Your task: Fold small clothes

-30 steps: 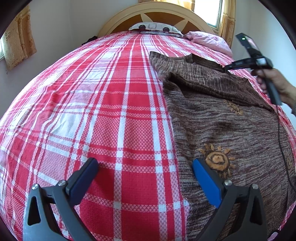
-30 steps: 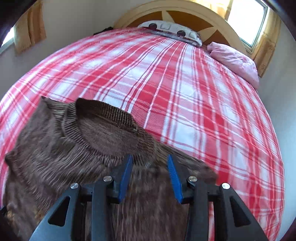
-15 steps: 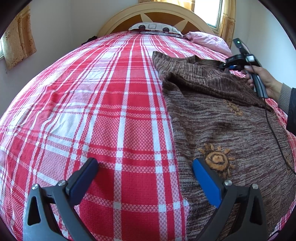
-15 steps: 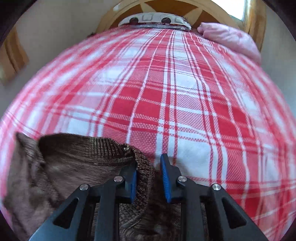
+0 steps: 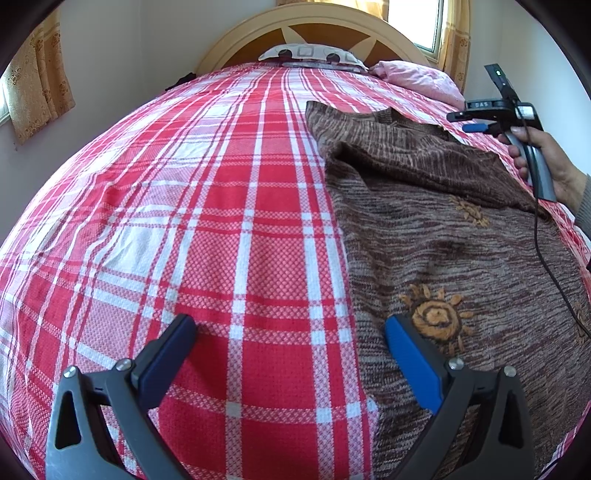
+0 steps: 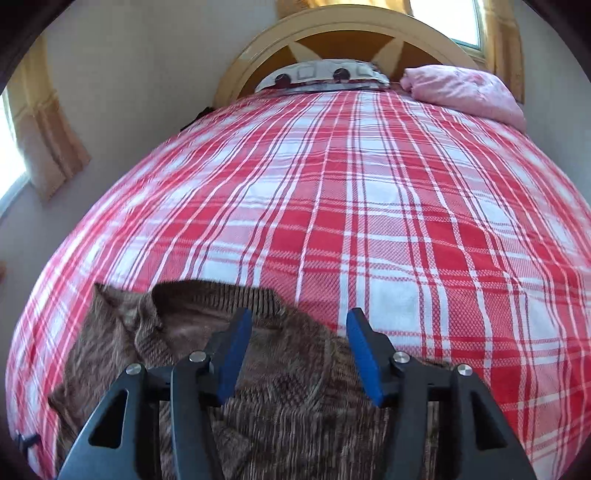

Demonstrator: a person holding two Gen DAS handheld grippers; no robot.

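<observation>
A brown knit sweater (image 5: pixel 443 229) with orange sun motifs lies spread on the right side of the red plaid bed. My left gripper (image 5: pixel 291 339) is open over the sweater's left edge near its bottom, one finger above the bedcover, the other above the knit. My right gripper (image 6: pixel 299 332) is open and empty just above the sweater's shoulder (image 6: pixel 295 369), beside the ribbed collar (image 6: pixel 218 295). It also shows in the left wrist view (image 5: pixel 476 123), held by a hand at the far right.
The red and white plaid bedcover (image 5: pixel 184 203) spreads wide to the left of the sweater. A patterned pillow (image 6: pixel 321 75) and a pink blanket (image 6: pixel 465 88) lie at the wooden headboard (image 6: pixel 343 33). A black cable (image 5: pixel 546 258) trails over the sweater.
My right gripper, which was nearly shut around the collar edge, has opened and let it go, and has lifted a little. The left gripper has not moved.
</observation>
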